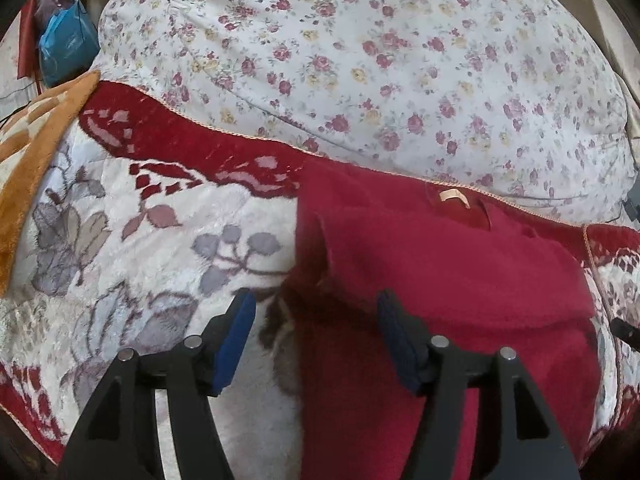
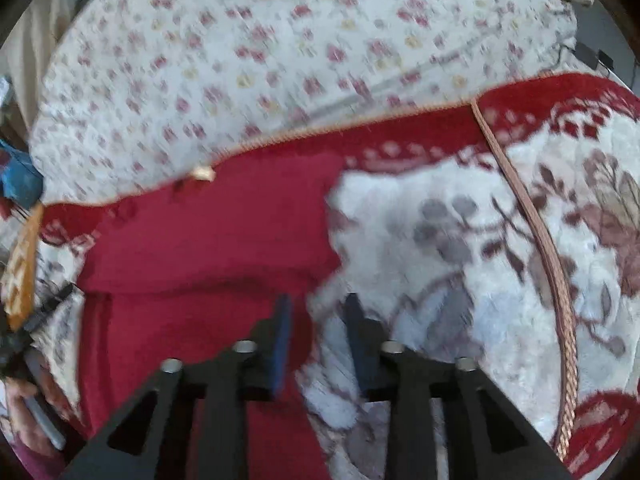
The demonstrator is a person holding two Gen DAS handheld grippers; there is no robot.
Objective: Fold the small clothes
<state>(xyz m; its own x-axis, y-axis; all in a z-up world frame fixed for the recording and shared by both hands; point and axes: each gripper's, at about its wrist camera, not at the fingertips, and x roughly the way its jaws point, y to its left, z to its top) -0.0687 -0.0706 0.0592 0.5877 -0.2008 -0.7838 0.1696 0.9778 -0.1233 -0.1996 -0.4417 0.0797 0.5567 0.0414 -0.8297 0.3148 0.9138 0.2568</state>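
Red fleece garment [image 1: 440, 280] lies on floral plush blanket [image 1: 120, 240], collar away | left gripper [image 1: 316, 312] spread, straddling garment's left edge | right gripper [image 2: 318, 320] spread, straddling right edge.

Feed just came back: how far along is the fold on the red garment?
Partly done, it seems: the red garment lies on the blanket with a fold ridge across its middle. Nothing is in hand: the left gripper and right gripper are open, straddling opposite side edges. Left: grasp those edges and finish folding.
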